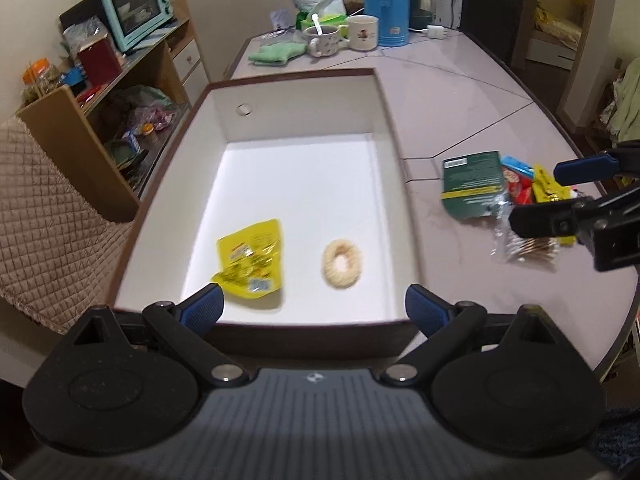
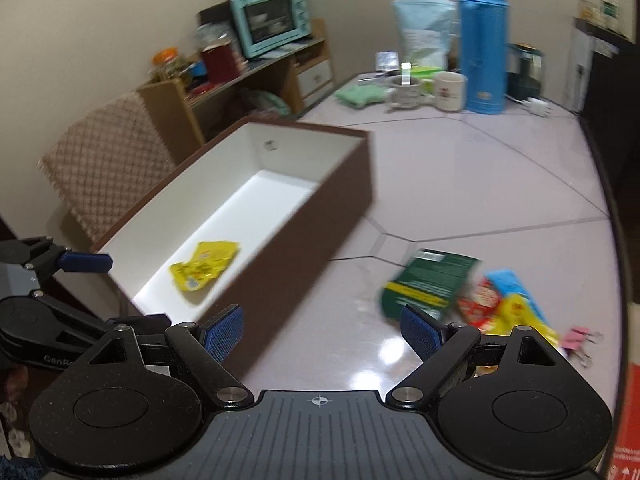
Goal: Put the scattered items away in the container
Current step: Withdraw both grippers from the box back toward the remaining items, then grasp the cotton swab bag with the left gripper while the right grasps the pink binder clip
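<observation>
Left gripper: fingers spread wide, empty, at the near rim of the brown container. Right gripper: fingers likewise wide apart, holding nothing, above the table. Inside the container lie a yellow packet and a pale ring. A green packet and further packets, blurred and partly overlapped, remain scattered on the table beside the container.

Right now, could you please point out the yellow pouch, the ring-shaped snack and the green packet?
yellow pouch [image 1: 250, 264], left wrist view, middle of its printed face.
ring-shaped snack [image 1: 329, 266], left wrist view, left side of the ring.
green packet [image 2: 430, 280], right wrist view, centre of its back.
</observation>
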